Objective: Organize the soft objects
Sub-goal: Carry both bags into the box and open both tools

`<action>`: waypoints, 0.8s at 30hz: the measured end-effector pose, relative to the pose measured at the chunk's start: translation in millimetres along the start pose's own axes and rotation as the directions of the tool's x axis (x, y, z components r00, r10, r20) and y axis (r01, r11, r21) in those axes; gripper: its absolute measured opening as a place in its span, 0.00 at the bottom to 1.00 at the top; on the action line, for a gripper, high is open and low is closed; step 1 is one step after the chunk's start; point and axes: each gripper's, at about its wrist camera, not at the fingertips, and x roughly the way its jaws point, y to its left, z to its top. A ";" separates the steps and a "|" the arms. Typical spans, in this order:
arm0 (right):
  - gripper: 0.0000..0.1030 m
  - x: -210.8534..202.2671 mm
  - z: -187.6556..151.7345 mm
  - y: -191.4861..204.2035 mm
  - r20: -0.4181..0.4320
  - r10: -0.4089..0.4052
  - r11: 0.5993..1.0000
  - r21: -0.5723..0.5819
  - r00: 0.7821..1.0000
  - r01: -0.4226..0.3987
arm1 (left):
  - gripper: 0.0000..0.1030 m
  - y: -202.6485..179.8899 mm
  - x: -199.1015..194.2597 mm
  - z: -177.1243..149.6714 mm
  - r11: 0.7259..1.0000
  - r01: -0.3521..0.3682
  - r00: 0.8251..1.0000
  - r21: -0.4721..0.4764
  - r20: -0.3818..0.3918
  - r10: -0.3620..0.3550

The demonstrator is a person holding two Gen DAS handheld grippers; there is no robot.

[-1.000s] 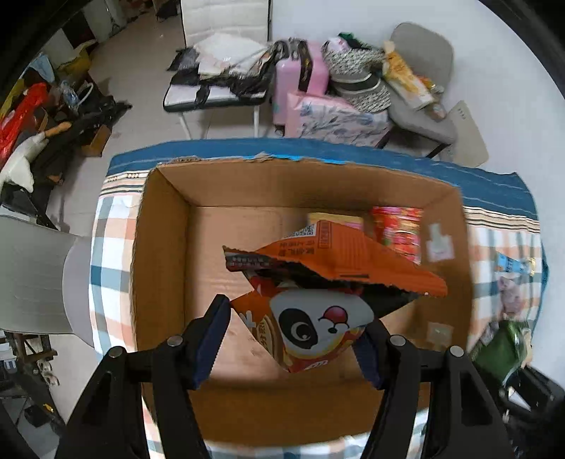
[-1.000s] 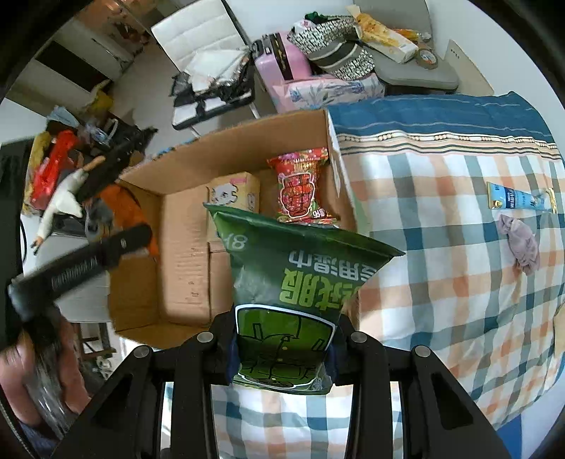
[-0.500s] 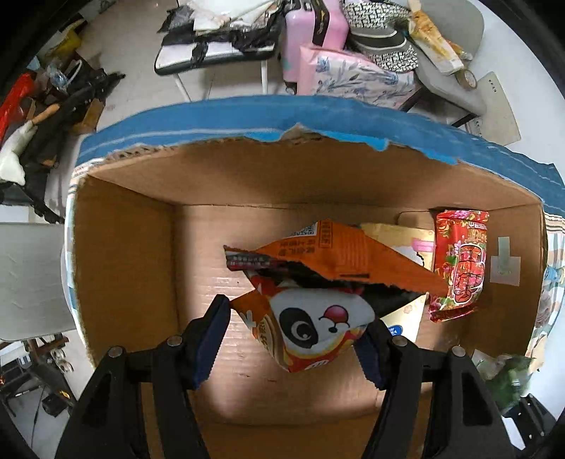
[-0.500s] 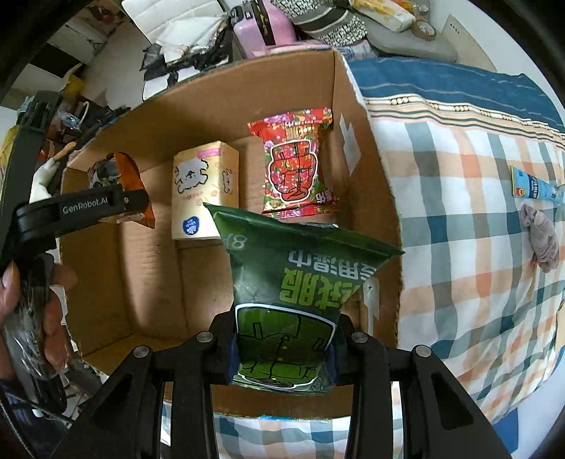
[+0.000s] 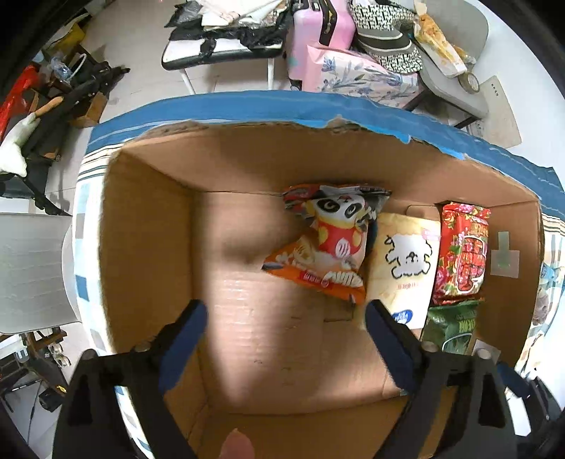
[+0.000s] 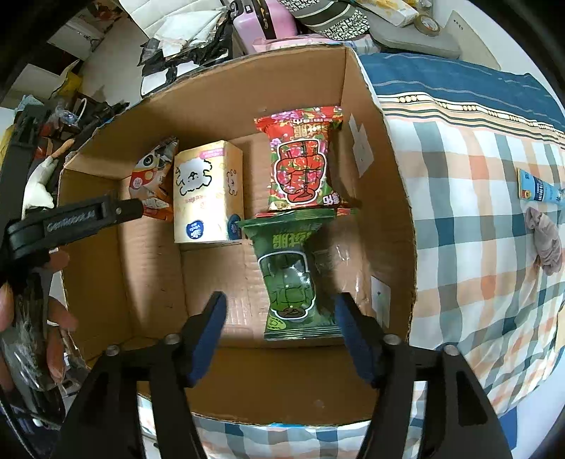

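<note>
An open cardboard box [image 5: 148,247] [image 6: 388,176] sits on a checked cloth. Inside lie an orange panda snack bag [image 5: 328,247] [image 6: 150,180], a cream tissue pack [image 5: 406,264] [image 6: 206,190], a red floral bag [image 5: 462,254] [image 6: 303,162] and a green snack bag [image 5: 452,328] [image 6: 293,279]. My left gripper [image 5: 282,328] is open and empty above the box floor, just short of the orange bag. My right gripper [image 6: 279,317] is open, its jaws on either side of the green bag, which lies on the box floor.
A blue tube [image 6: 540,187] and a crumpled pinkish cloth [image 6: 545,240] lie on the checked cloth [image 6: 476,247] right of the box. Beyond the table are a pink suitcase [image 5: 321,31], chairs and floor clutter. The left gripper's arm [image 6: 70,219] reaches over the box's left wall.
Both grippers opened. The orange bag dropped from the left gripper onto the box floor; the green bag dropped from the right gripper below the red bag.
</note>
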 end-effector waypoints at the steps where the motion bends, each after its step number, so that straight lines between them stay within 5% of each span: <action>1: 0.83 -0.4 -0.3 1.1 0.002 0.002 1.000 -0.003 1.000 -0.002 | 0.93 2.3 -5.1 -5.6 1.000 -0.001 1.000 -0.005 0.018 0.001; 13: 0.95 -30.5 -28.5 14.3 0.110 -0.078 0.993 -0.077 0.991 0.086 | 0.93 9.5 -71.3 -85.8 1.000 -0.021 0.977 0.010 0.212 0.018; 24: 0.95 -86.6 -70.9 12.7 0.218 -0.029 0.992 -0.115 0.976 0.055 | 0.93 -6.4 -113.8 -139.6 0.999 -0.039 0.953 -0.011 0.299 0.041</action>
